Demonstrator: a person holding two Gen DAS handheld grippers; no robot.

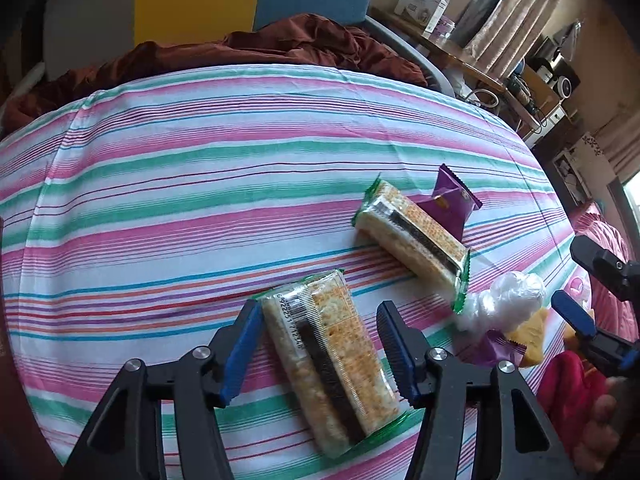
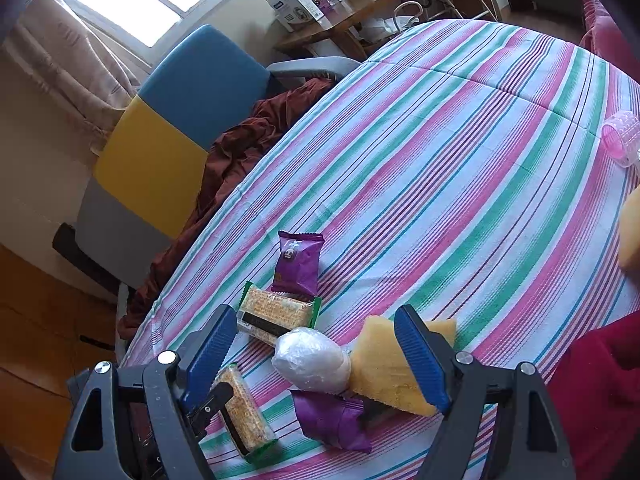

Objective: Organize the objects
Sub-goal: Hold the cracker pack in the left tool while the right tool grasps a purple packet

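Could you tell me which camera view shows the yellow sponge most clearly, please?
The right wrist view: the yellow sponge lies broad between the open right tongs. The left wrist view catches only a small corner behind the white bag.

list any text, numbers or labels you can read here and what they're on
"6922251 7 2 2 8": barcode digits, partly guessed, on the near cracker pack between the left tongs.
Far cracker pack: dark label strip, print too small to read.
Upright purple snack packet: small logo, blurred.
Crumpled purple packet: no print visible.
White box on the far desk: blue brand mark, too small to read.
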